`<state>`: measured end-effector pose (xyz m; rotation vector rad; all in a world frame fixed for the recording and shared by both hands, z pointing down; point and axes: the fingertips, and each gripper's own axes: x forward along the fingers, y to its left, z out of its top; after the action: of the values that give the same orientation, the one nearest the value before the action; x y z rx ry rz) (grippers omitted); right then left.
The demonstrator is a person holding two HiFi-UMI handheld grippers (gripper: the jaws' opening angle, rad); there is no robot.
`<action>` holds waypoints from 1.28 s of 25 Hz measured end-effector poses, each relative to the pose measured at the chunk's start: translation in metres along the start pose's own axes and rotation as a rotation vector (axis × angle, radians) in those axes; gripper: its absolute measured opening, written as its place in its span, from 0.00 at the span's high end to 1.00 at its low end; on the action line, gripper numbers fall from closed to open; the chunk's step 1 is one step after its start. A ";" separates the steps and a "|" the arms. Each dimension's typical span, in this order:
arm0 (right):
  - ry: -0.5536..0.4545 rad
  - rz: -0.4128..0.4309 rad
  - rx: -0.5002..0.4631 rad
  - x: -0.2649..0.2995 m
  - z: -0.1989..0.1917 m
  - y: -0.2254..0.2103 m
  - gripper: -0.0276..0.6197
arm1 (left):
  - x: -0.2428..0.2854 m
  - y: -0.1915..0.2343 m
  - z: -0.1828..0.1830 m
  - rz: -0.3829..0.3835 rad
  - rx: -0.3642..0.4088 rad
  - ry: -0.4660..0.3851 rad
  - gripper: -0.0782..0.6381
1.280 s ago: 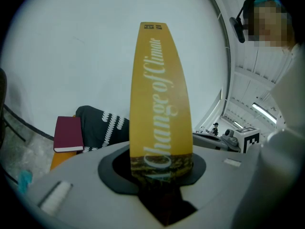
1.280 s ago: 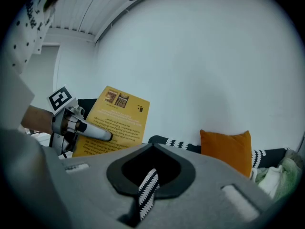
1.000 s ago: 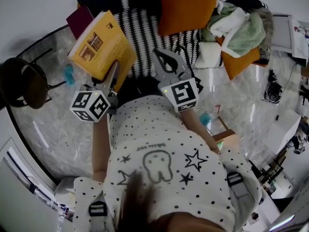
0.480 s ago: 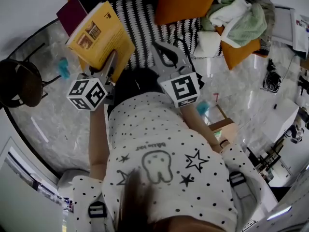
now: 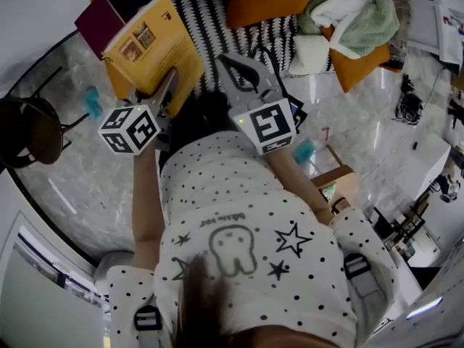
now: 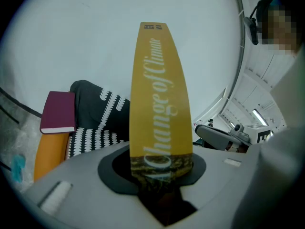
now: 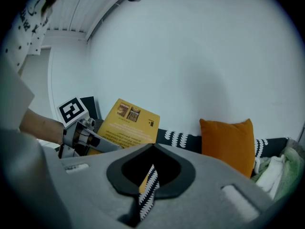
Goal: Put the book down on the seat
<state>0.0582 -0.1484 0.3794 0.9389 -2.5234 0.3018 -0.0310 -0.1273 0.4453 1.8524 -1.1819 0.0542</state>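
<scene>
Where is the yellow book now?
Head view, upper left: the yellow book is held in the left gripper, by the striped seat's left end, next to a maroon book.

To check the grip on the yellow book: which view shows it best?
The left gripper view: the yellow book, spine-on, clamped between the jaws of the left gripper. The head view shows its cover from above; the right gripper view, cover and gripper sideways.
</scene>
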 end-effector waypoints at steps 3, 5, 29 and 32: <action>0.007 -0.003 0.000 0.002 -0.002 0.000 0.96 | 0.002 0.002 0.005 -0.007 0.008 -0.005 0.69; 0.011 -0.003 0.003 0.004 -0.003 0.001 0.96 | 0.003 0.005 0.007 -0.009 0.006 -0.009 0.69; 0.053 -0.038 0.013 -0.004 -0.022 0.000 0.96 | 0.020 0.009 -0.029 -0.082 -0.035 0.096 0.69; 0.052 -0.042 0.015 -0.007 -0.025 0.002 0.96 | 0.023 0.011 -0.033 -0.082 -0.030 0.096 0.69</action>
<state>0.0696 -0.1343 0.3984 0.9764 -2.4544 0.3276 -0.0134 -0.1213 0.4830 1.8490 -1.0347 0.0782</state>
